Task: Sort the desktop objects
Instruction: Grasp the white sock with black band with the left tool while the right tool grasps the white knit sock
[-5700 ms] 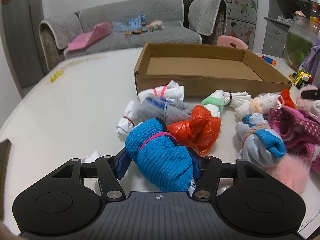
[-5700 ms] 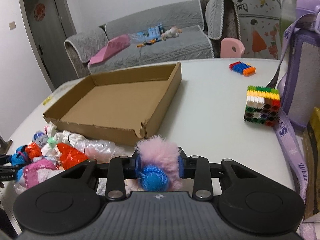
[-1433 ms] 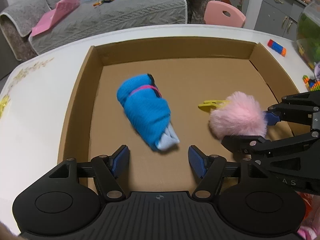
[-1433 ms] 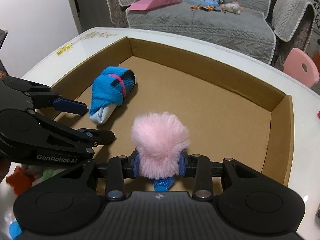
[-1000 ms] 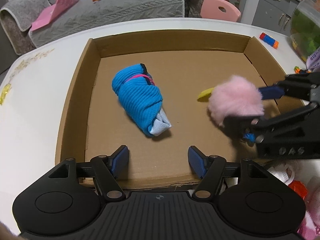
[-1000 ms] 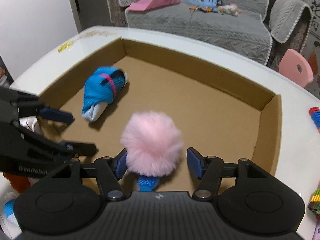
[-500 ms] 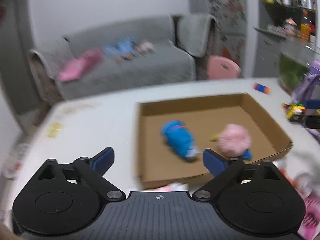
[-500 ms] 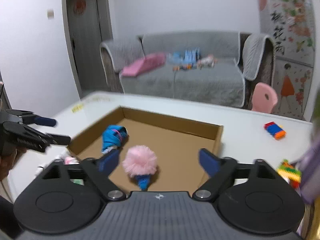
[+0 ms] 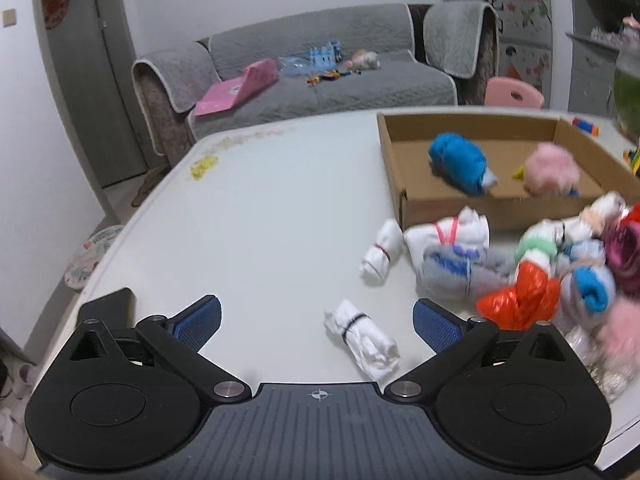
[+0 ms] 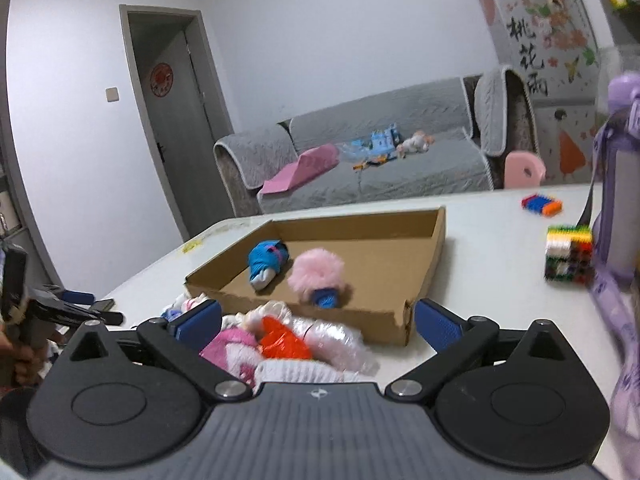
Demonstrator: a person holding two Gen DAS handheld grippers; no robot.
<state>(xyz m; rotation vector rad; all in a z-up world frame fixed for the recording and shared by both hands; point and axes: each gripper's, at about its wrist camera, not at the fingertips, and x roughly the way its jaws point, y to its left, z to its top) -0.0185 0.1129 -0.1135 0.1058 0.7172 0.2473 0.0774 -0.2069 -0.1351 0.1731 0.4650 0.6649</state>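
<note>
Inside the cardboard box lie a blue rolled sock and a pink fluffy ball. In front of the box sits a pile of rolled socks with a red plastic bundle. My left gripper is back near the table's front, its jaws opening wide and gripping nothing. A small white sock roll lies on the table between them, untouched. My right gripper hovers over the pile, its jaws opening and holding nothing. The box is just beyond.
A purple bottle with a strap, a multicoloured block cube and a small block stick stand right of the box. The left gripper shows at the left edge. Bare white table stretches left of the box.
Both grippers let go of the blue sock and the pink ball inside the box, pulled back from it and opened wide. The left view swung left over the table.
</note>
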